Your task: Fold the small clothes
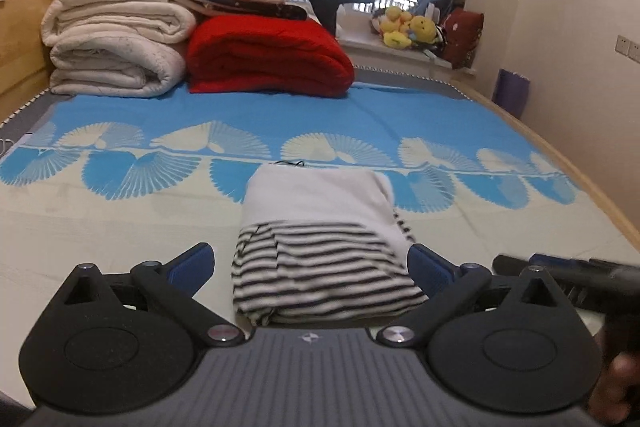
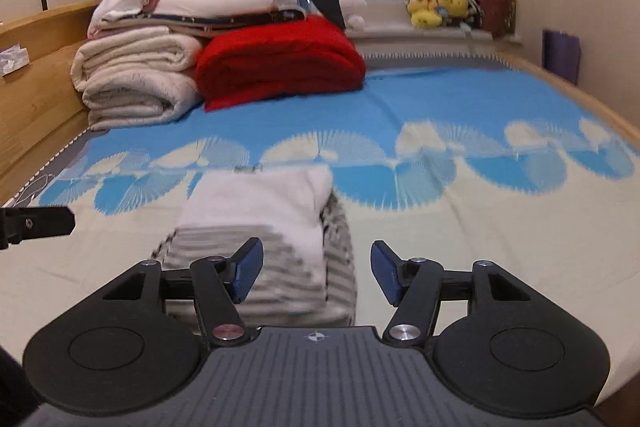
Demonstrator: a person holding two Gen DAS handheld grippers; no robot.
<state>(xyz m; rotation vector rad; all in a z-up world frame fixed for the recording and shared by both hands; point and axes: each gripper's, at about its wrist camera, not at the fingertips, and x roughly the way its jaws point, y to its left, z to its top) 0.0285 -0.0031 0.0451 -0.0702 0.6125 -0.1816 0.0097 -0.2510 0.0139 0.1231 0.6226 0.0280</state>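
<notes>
Folded shirt (image 1: 320, 243), white with black stripes, lies flat on the bed (image 1: 120, 227) in front of both grippers. Left gripper (image 1: 310, 267) fingers spread wide, nothing held. Right gripper (image 2: 316, 277) fingers apart, empty, above the shirt's near right edge. Red blanket (image 1: 264, 55) and white quilts (image 1: 116, 43) stacked at the bed's far end.
</notes>
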